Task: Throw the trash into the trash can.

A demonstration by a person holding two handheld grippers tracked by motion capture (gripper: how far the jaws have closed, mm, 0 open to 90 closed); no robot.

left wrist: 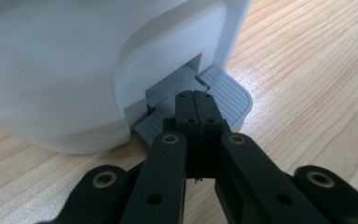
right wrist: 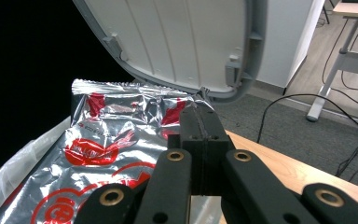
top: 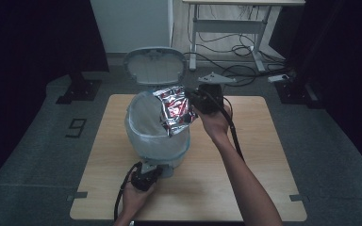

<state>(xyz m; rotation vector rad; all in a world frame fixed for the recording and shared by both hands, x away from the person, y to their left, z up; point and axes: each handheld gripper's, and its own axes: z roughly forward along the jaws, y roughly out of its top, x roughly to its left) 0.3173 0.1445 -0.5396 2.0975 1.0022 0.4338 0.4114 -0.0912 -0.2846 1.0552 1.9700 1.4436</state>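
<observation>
A: Low in the high view, why does the left gripper (top: pixel 147 175) sit at the foot of the pedal bin (top: pixel 156 134)?

B: Its fingers are pressed together on the grey pedal (left wrist: pixel 223 95), likely holding it down so the lid (top: pixel 154 65) stands open behind.

A: And the foil snack bag (top: pixel 175 109) at the centre?

B: The right gripper (top: pixel 194 100) has its fingers clamped on the bag's edge, hanging it over the bin's mouth, above the plastic liner (top: pixel 143 117), ready to drop in.
</observation>
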